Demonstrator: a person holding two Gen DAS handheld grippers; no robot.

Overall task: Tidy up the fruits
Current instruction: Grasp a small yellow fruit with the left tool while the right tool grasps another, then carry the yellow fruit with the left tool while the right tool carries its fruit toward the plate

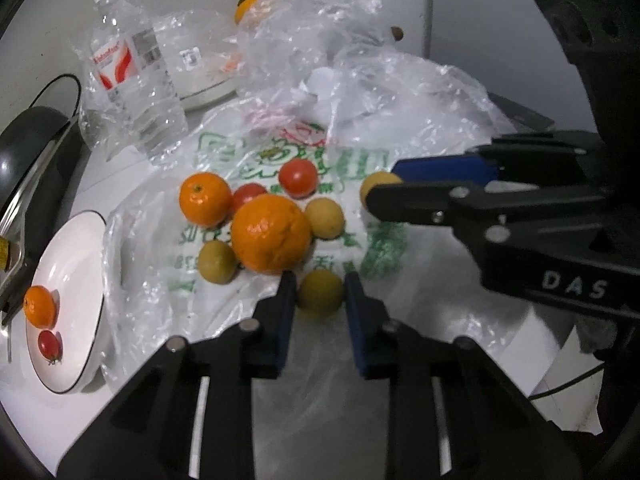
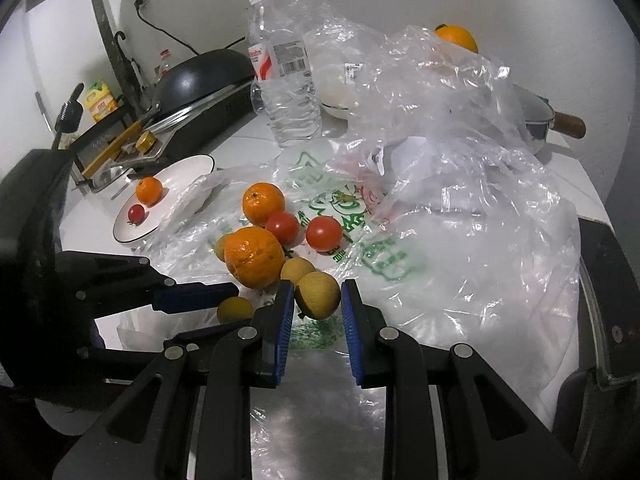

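My left gripper [image 1: 319, 292] is shut on a small yellow-brown fruit [image 1: 320, 298] at the near edge of the pile. My right gripper [image 2: 317, 300] is shut on another small yellow-brown fruit [image 2: 318, 294]; in the left wrist view it reaches in from the right [image 1: 380, 186]. On the printed plastic bag [image 1: 360, 248] lie a large orange [image 1: 271, 233], a smaller orange [image 1: 205, 199], two tomatoes [image 1: 298, 178] and two more small yellow fruits [image 1: 325, 218]. At the left, a white plate [image 1: 76, 256] holds a small orange [image 1: 39, 306] and a cherry tomato [image 1: 49, 345].
A clear water bottle [image 1: 132, 76] stands behind the pile. Crumpled clear bags [image 2: 440, 120] cover the back right, with an orange [image 2: 458, 38] behind them. A black pan [image 2: 204, 76] sits on a cooker at the left, a pot with a wooden handle [image 2: 568, 125] at the right.
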